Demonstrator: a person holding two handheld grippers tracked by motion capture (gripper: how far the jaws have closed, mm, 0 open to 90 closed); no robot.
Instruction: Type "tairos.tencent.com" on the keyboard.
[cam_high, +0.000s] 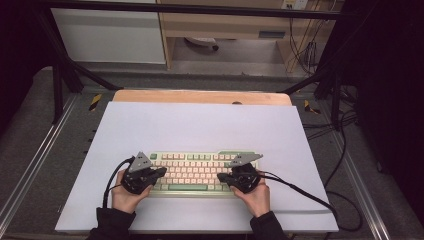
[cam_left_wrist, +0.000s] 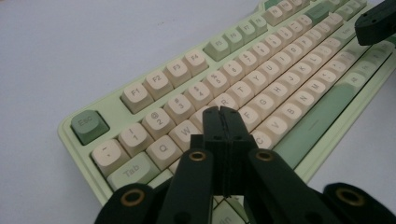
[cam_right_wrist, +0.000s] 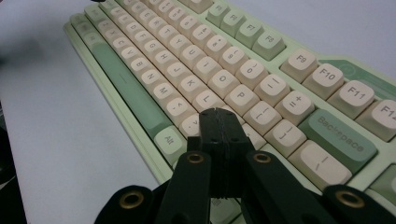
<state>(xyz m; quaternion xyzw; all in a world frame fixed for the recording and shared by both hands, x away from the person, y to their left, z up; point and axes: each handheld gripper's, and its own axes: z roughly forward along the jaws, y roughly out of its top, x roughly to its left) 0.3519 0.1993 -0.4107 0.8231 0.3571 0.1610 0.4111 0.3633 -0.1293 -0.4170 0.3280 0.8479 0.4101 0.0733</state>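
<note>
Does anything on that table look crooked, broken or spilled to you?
Nothing stands out. The keyboard lies square on the white mat, its keys all seated as far as the gripper views show, with no spill or damage. The left gripper and right gripper hang over its ends, jaws shut and empty.

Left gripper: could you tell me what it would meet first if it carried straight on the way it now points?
Most likely the keyboard: the left gripper, jaws shut, points down over the keys around W, E and R, though how close is hard to judge.
</note>
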